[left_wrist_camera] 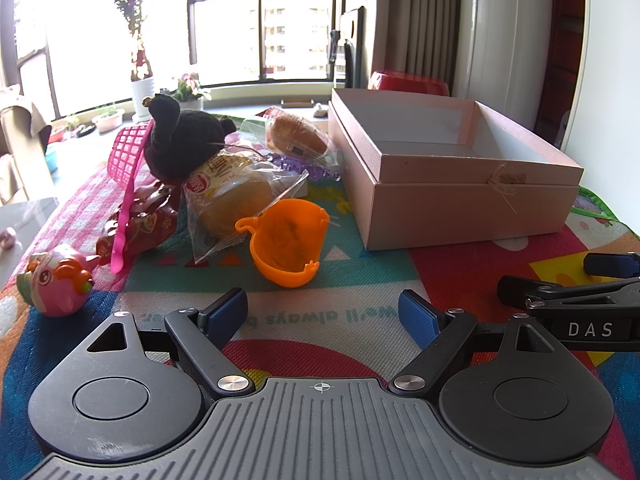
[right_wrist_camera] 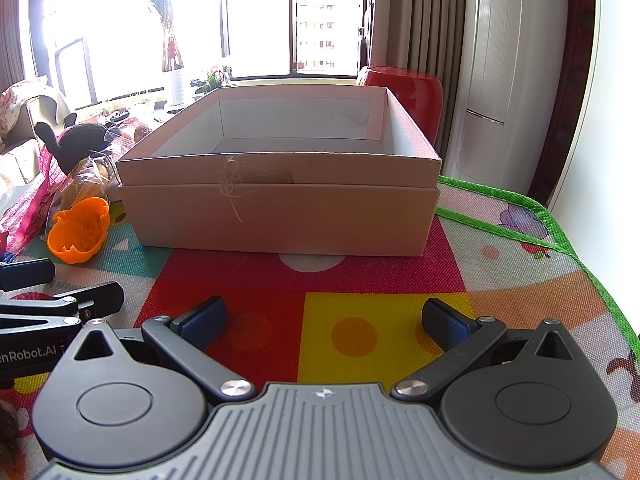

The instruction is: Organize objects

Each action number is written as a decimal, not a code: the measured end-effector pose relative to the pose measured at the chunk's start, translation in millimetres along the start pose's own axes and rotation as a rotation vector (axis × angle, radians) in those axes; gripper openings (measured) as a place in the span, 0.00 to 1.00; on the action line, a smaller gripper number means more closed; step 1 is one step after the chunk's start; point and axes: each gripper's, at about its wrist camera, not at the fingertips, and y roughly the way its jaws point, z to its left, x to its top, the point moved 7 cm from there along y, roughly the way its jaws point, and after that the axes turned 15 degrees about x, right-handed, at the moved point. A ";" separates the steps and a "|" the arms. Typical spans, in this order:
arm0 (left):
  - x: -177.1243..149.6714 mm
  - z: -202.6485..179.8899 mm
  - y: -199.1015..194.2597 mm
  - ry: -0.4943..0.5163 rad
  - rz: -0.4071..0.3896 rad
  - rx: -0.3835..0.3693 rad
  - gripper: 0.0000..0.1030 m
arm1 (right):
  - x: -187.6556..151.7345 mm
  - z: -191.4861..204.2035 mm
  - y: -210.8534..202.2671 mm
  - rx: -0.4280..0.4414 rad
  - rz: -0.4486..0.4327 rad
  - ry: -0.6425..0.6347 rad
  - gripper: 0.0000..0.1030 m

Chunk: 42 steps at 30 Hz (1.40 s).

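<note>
Orange cup lies tipped, mouth facing both grippers' spread, empty fingers.

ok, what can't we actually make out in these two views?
- Box floor: right wrist view, near wall hides its front part.
- Purple item: left wrist view, mostly behind the bread bags; can't identify.
- Pile of objects: right wrist view, cut off by the left edge, only the orange cup shows whole.
- Outside the window: both views, overexposed.
</note>
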 end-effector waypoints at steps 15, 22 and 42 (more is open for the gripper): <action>0.0 0.0 0.0 0.000 0.000 0.001 0.86 | -1.4 -1.2 -3.6 0.000 0.000 0.000 1.00; 0.0 0.1 0.0 -0.001 0.000 0.000 0.86 | -0.9 -1.1 -3.0 0.000 0.000 0.000 1.00; 0.0 0.1 0.0 0.000 0.000 0.001 0.86 | 0.0 -0.2 -0.9 0.000 0.000 0.000 1.00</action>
